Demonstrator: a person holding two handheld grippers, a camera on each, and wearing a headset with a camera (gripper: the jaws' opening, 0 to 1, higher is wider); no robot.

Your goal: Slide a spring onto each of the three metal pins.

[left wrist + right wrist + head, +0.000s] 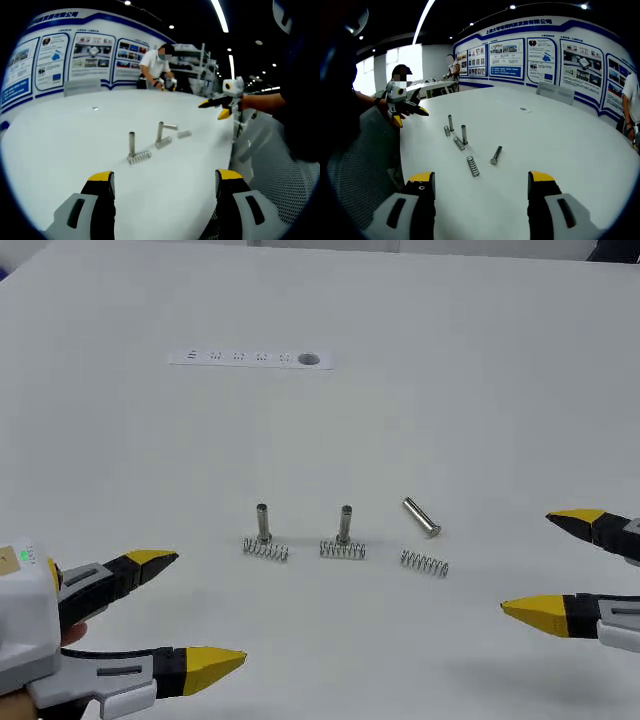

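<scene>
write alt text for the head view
Three metal pins in a row on a white table, two upright, the right one lying flat, a loose spring before each. The left gripper and right gripper hover open at the near corners.

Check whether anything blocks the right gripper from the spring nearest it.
Nothing visible does. Bare table lies between the open right gripper and that spring, which lies flat beside the lying pin.

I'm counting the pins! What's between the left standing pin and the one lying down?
Another upright pin, with a spring lying just in front of it. The head view shows this plainly.
</scene>
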